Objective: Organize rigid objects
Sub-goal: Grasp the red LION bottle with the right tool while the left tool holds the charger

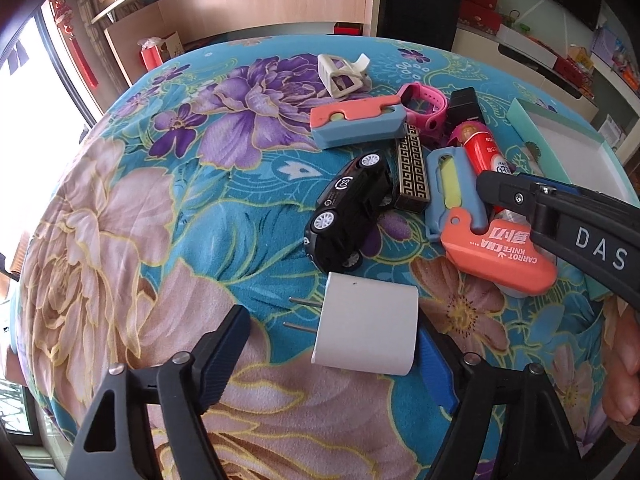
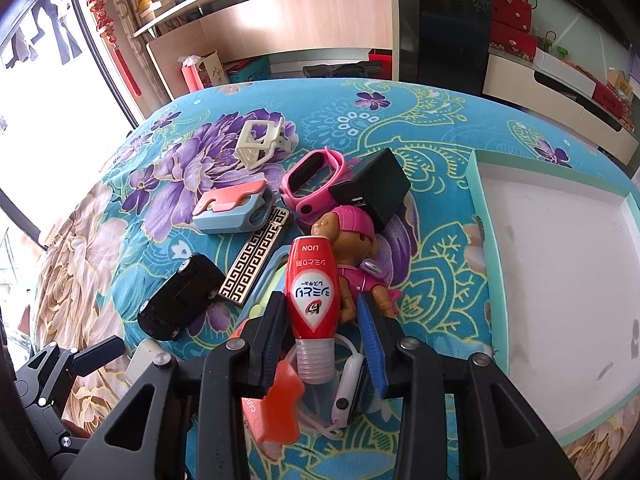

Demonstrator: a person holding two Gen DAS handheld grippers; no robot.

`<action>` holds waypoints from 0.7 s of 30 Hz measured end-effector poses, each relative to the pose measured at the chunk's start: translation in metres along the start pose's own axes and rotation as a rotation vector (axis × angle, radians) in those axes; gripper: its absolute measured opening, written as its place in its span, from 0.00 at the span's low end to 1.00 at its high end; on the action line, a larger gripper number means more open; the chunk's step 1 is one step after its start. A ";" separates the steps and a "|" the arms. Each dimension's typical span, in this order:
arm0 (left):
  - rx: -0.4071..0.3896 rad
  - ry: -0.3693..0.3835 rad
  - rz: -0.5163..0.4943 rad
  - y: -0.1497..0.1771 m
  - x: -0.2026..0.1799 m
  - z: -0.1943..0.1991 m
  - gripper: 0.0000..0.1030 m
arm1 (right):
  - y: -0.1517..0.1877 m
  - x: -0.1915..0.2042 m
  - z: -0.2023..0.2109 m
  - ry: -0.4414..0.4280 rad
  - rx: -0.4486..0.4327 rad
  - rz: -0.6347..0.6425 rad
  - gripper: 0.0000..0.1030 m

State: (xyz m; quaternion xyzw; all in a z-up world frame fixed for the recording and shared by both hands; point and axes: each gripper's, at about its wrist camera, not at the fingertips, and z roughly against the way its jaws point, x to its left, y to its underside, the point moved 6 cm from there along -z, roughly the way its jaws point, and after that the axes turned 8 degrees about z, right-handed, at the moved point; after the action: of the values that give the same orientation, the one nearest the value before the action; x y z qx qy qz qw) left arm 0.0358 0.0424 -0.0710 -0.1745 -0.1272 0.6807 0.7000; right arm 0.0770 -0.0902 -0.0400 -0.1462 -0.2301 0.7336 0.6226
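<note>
I'm working in a home, a living room by the look of it. The surface under me wears a floral cloth (image 2: pixel 420 128) in teal with purple blooms. Behind it I see a pale wood shelf unit (image 2: pixel 280 12), red gift bags (image 2: pixel 510 16), a red knotted ornament (image 2: pixel 106 20) hanging beside a bright window (image 2: pixel 48 92), and a low white cabinet (image 2: pixel 540 88).
</note>
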 end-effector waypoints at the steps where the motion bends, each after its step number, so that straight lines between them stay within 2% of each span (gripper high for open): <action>1: 0.000 0.003 -0.005 0.000 -0.001 0.000 0.71 | 0.000 0.000 0.000 0.001 0.000 0.001 0.37; 4: -0.009 0.017 -0.018 0.002 -0.006 0.001 0.59 | 0.000 0.001 0.000 0.004 -0.001 0.004 0.37; 11: -0.014 0.024 -0.012 0.001 -0.006 0.004 0.59 | 0.000 0.001 0.000 0.007 -0.003 0.007 0.37; 15: -0.021 0.028 -0.010 -0.001 -0.005 0.007 0.59 | -0.002 0.003 0.005 -0.007 -0.017 0.014 0.28; 21: -0.041 0.042 -0.007 -0.004 -0.006 0.012 0.59 | -0.001 0.003 0.007 -0.022 -0.022 0.005 0.28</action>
State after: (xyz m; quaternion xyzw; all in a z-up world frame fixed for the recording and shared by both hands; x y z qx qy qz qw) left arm 0.0342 0.0369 -0.0581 -0.2025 -0.1270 0.6719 0.7010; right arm 0.0739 -0.0877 -0.0329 -0.1456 -0.2447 0.7341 0.6165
